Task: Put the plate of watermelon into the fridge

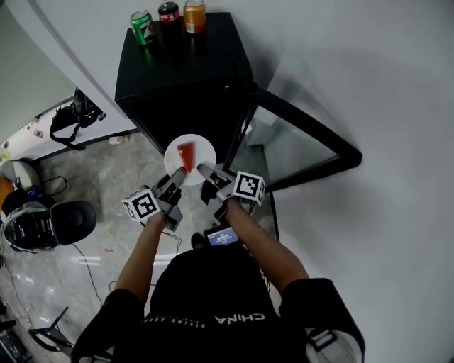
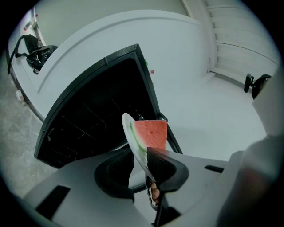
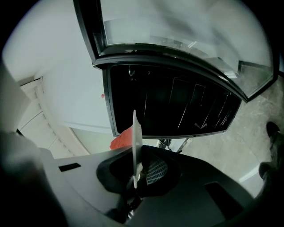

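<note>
A white plate carrying a red watermelon slice is held level in front of the open black mini fridge. My left gripper is shut on the plate's near left rim. My right gripper is shut on its near right rim. The left gripper view shows the plate edge-on with the watermelon on it, pinched in the left gripper, before the dark fridge cavity. Seen from the right gripper view, the plate stands edge-on in the right gripper, with the watermelon behind it.
The fridge's glass door stands swung open to the right. A green can, a dark can and an orange can stand on the fridge top. A black stool, a helmet and cables occupy the floor at left.
</note>
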`<action>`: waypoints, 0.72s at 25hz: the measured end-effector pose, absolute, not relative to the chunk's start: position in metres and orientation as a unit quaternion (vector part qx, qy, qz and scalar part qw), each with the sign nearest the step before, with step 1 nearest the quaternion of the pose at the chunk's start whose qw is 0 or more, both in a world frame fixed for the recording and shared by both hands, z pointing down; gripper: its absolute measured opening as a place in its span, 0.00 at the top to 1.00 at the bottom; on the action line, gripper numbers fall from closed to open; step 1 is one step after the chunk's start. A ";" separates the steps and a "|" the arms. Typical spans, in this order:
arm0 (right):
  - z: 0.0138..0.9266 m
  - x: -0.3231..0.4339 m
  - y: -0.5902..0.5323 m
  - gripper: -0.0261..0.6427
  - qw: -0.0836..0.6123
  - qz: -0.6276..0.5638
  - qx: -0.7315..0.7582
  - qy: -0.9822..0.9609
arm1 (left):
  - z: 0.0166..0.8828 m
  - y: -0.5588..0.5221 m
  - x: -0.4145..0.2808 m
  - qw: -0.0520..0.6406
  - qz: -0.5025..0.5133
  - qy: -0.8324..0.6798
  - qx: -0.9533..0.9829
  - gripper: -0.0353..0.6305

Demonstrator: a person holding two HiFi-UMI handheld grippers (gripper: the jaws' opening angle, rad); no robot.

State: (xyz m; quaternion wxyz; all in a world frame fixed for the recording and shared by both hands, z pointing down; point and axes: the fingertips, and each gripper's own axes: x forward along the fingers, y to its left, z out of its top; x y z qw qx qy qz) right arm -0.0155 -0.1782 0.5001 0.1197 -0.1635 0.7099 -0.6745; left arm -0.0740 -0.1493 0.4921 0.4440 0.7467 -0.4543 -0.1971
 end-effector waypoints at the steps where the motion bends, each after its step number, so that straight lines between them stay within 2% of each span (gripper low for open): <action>1: 0.500 -0.017 -0.188 0.92 0.117 -0.677 -0.161 0.708 | 0.490 -0.159 -0.075 0.440 -0.199 -0.454 0.749 0.82; 7: 0.502 -0.028 -0.242 0.92 0.098 -0.683 -0.152 0.707 | 0.492 -0.212 -0.085 0.441 -0.197 -0.474 0.736 0.82; 18: 0.505 -0.047 -0.275 0.92 0.090 -0.689 -0.129 0.707 | 0.495 -0.241 -0.102 0.442 -0.191 -0.508 0.714 0.82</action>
